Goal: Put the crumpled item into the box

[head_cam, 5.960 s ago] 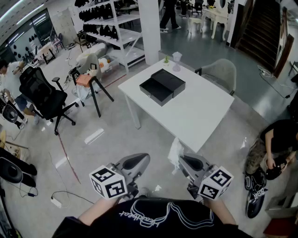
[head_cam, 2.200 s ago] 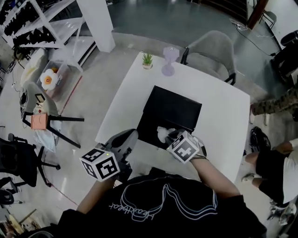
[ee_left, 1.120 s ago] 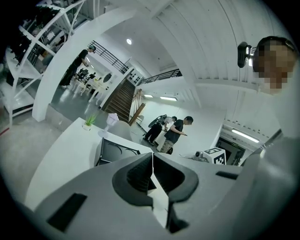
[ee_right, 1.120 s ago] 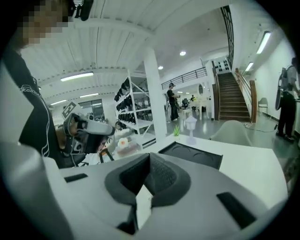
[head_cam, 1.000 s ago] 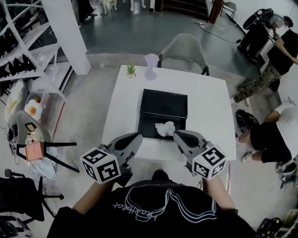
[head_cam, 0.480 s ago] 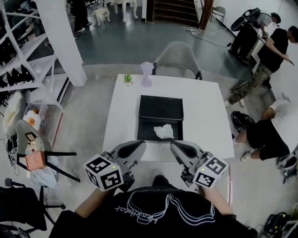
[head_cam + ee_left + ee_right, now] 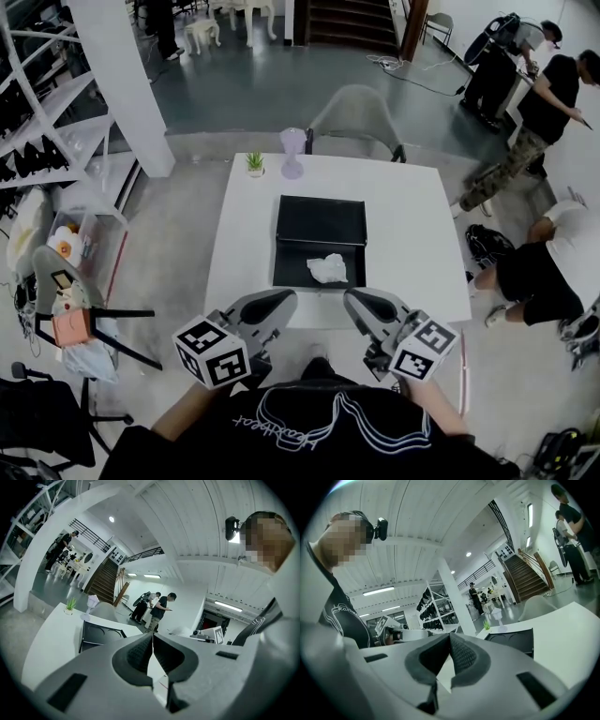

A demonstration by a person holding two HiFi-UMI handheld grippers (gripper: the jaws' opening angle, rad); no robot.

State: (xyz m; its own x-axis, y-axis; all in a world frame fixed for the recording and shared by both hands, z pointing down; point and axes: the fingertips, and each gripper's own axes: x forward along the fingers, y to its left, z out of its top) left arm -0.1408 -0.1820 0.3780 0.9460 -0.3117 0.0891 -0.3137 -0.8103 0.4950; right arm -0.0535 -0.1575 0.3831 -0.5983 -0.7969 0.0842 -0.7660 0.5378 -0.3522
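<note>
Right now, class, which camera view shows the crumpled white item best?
The head view: the crumpled item lies uncovered inside the black box. Both gripper views show only part of the box, not the item.

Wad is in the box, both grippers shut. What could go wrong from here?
1. The wad lies loose in the open near part of the box; if it stands above the rim, closing may snag it.
2. The left gripper and right gripper hover shut by the near edge of the table; a careless reach could knock the box.
3. A person close by the table's right side could jolt it.
</note>
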